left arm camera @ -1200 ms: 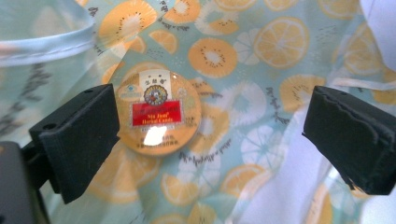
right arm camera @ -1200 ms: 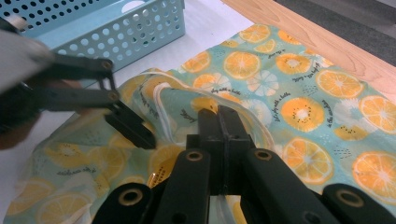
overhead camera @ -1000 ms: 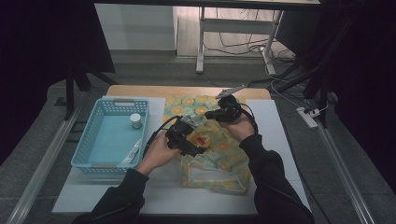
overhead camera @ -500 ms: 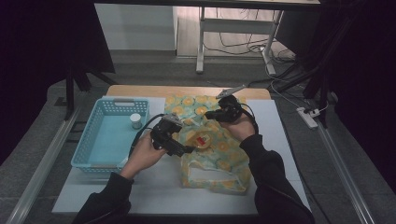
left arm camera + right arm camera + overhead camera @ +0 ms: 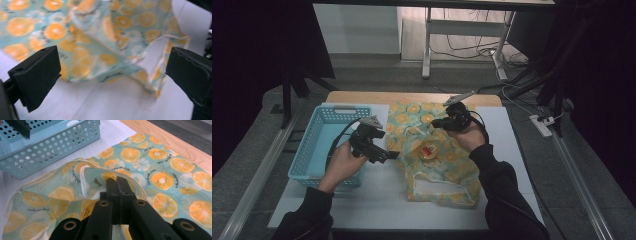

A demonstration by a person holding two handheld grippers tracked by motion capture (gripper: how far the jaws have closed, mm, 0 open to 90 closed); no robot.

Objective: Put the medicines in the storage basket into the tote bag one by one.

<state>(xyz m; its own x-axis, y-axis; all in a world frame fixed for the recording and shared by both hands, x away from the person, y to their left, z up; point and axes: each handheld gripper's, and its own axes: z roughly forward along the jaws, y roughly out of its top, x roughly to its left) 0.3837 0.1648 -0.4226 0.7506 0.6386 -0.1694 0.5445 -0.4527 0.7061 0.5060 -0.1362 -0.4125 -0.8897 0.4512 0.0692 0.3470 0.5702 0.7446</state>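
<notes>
Orange-printed bag (image 5: 160,180) is pinched by the shut right tongs (image 5: 117,181); left tongs (image 5: 112,75) gape empty.

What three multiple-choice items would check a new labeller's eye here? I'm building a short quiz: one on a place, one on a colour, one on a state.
1. Where does the basket sit relative to the bag?
A. To its left in the high view
B. On top of it
C. To its right in the high view

2. What colour is the basket?
A. Red
B. Light blue
C. Black

3. How do the jaws of the right gripper stand?
A. Wide apart above the basket
B. Shut on the bag's edge
C. Shut on a cup

Key: 1 A, the basket lies at the table's left side, beside the bag. 2 B, its holed walls are light blue. 3 B, the right gripper view shows the jaws pressed together on a fold of the bag, while the left gripper is open.
</notes>
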